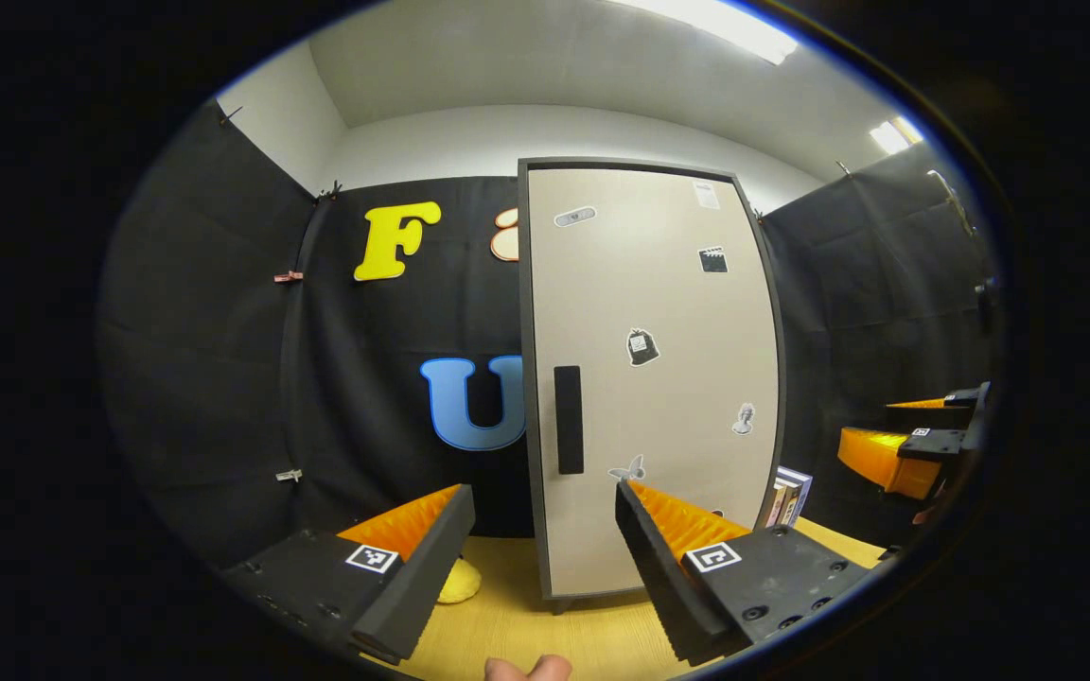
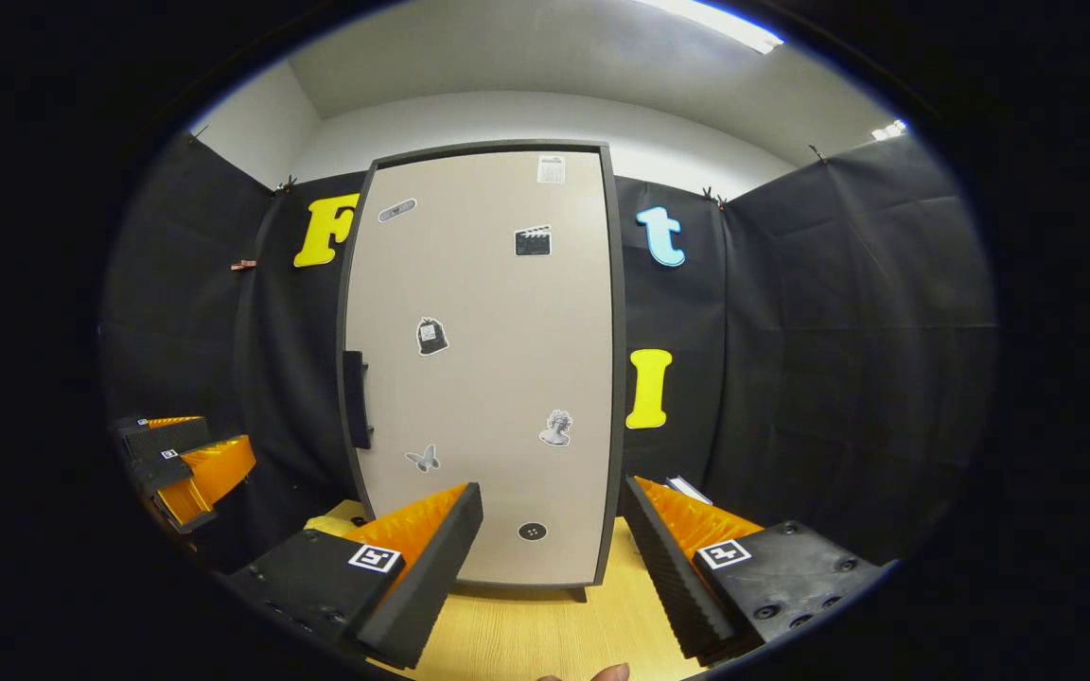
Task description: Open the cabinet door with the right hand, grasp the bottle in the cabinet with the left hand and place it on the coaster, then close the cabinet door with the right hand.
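Note:
The cabinet (image 1: 659, 378) stands on the wooden table with its beige door shut, so what is inside is hidden. A black vertical handle (image 1: 569, 419) sits near the door's left edge. My left gripper (image 1: 543, 490) is open and empty, held a short way in front of the handle. In the right gripper view the same door (image 2: 483, 369) faces me with the handle (image 2: 356, 397) at its left edge. My right gripper (image 2: 553, 487) is open and empty before the door's lower part. A yellow rounded thing (image 1: 458, 582), possibly the coaster, lies left of the cabinet.
Some books (image 1: 788, 494) stand to the right of the cabinet. The right gripper (image 1: 914, 445) shows at the far right of the left gripper view; the left gripper (image 2: 185, 463) shows at the far left of the right gripper view. Black cloth walls close in the table (image 2: 545, 634).

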`<state>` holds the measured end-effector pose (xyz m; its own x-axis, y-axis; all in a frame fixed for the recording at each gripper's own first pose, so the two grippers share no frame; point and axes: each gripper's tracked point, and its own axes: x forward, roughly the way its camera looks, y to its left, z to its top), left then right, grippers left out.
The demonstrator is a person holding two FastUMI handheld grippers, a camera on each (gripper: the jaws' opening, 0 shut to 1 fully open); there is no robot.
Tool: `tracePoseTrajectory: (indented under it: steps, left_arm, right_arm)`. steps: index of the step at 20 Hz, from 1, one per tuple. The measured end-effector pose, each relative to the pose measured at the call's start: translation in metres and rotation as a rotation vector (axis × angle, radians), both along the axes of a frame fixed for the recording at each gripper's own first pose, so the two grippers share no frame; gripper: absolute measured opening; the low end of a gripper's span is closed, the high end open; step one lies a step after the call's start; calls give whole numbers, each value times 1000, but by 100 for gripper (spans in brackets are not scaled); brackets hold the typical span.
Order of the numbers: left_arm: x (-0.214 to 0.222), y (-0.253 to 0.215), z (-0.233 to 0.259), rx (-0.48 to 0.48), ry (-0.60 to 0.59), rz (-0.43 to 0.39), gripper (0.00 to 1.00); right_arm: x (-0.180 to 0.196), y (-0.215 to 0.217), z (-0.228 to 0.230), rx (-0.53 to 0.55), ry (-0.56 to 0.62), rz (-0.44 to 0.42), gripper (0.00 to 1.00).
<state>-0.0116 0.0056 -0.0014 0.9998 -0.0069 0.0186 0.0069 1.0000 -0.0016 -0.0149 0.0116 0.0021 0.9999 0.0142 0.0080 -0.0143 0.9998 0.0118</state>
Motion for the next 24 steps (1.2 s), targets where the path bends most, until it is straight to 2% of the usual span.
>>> tracePoseTrajectory:
  steps: [5,6,9,15,24]
  left_arm:
    - [0,6,-2,-11,-3,5,95]
    - [0,8,-1,-13,-5,7,92]
    - [0,18,-1,-14,-12,19,95]
    - [5,46,-10,-13,-4,51,95]
    - [9,102,-36,-7,27,99,95]
  right_arm:
    - [2,9,1,-3,1,10,98]
    - [4,13,2,-1,-1,15,98]
    - [11,31,4,-5,-5,42,98]
    - [34,96,10,21,-20,125,98]
    - [101,198,18,43,-48,198,97]
